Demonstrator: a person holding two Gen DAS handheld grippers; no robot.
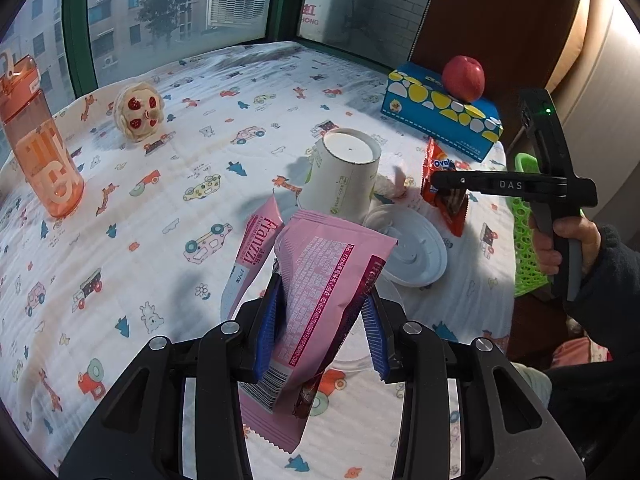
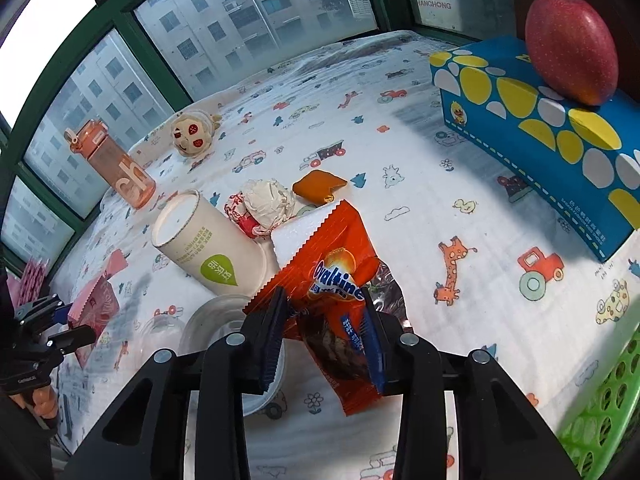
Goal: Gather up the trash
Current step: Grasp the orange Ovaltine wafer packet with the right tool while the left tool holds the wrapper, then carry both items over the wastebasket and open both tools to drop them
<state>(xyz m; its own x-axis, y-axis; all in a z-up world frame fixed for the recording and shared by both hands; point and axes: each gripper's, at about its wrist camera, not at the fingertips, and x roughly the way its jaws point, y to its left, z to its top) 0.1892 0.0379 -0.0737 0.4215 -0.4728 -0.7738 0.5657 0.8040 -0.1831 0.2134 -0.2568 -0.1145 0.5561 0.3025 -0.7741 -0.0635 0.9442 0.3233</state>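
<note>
A green mesh basket (image 2: 600, 412) sits at the table's right edge, its contents out of sight. The left gripper (image 1: 320, 320) pinches a pink Franzzi wrapper (image 1: 320, 280) above the printed tablecloth (image 1: 160, 160); the right gripper (image 2: 324, 332), gripped in a hand (image 1: 560, 244), clamps a crinkled orange Ovaltine wrapper (image 2: 332, 272). A paper cup (image 2: 208, 248) lies tipped beside a plastic lid (image 1: 412, 256) and crumpled tissue (image 2: 268, 200).

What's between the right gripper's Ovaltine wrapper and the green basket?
Nothing visible. The right gripper is shut on the Ovaltine wrapper; the green basket sits at its lower right, with only bare printed cloth between. The basket's inside is out of view.
</note>
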